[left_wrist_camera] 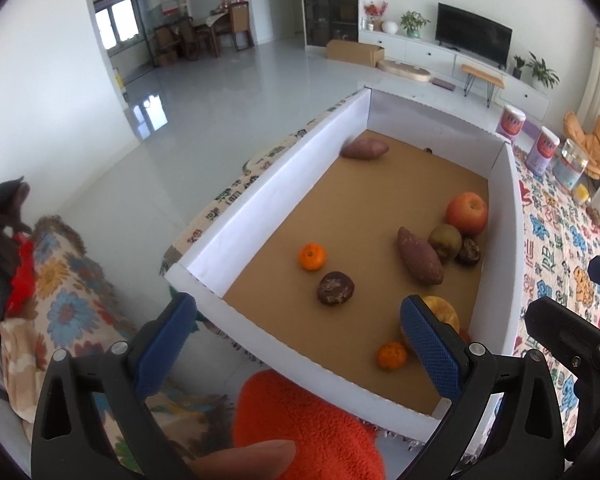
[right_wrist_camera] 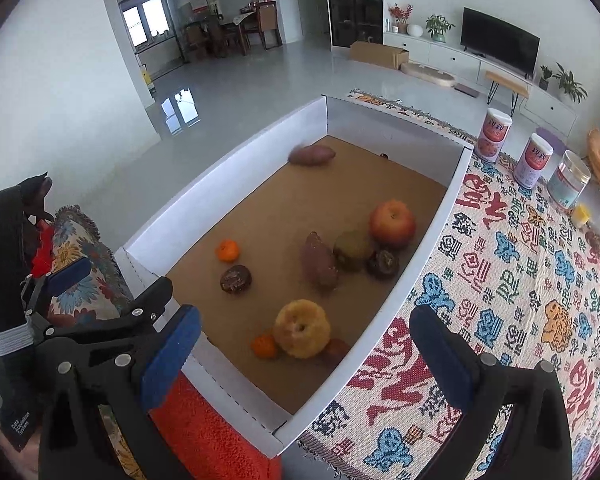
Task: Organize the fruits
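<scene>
A white-walled cardboard box with a brown floor holds the fruit. Inside lie a red apple, two sweet potatoes, a greenish round fruit, two tangerines, two dark wrinkled fruits and a yellow foam-netted fruit. My left gripper is open and empty above the box's near wall. My right gripper is open and empty above the box's near right corner.
The box sits on a patterned tablecloth. Two pink canisters and a clear jar stand at the far right. An orange fuzzy cloth lies at the near edge. A floral sofa cover is at left.
</scene>
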A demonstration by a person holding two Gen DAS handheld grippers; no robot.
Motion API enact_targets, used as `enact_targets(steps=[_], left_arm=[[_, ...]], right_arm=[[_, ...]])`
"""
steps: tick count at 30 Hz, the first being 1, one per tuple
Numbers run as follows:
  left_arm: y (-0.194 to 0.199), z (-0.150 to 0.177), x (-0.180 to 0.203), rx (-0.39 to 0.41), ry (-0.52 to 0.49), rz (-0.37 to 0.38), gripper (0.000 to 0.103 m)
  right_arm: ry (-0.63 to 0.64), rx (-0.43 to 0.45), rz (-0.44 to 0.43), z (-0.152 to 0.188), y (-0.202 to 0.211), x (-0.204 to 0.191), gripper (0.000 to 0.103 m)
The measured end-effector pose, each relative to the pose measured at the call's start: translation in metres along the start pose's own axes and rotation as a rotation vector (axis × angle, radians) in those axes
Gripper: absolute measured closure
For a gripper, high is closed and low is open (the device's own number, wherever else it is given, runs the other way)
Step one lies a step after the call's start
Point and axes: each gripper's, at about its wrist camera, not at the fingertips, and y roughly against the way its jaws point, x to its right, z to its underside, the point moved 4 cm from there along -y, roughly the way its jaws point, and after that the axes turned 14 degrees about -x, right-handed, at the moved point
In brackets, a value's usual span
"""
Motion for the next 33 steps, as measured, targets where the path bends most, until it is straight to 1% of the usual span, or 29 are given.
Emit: enact_targets(steps=[2,10,33], left_arm=[[0.000,0.001,0.001,-0.002,0.000,0.002,0.001],[0.003,-0.001,-0.002,-0.001,0.013,0.028,0.001],[0.001,-0.004,-0.011,-0.011,0.022,0.052,0.001]], right_arm=[[0.000,-0.001,0.013,0.000,-0.002,0.000,0.000],[-0.006,0.004,0.022,-0.002,-0.001,0.002,0.000],[0.018,0.004,0.047,-0.008,-0.004,-0.009,0.000]])
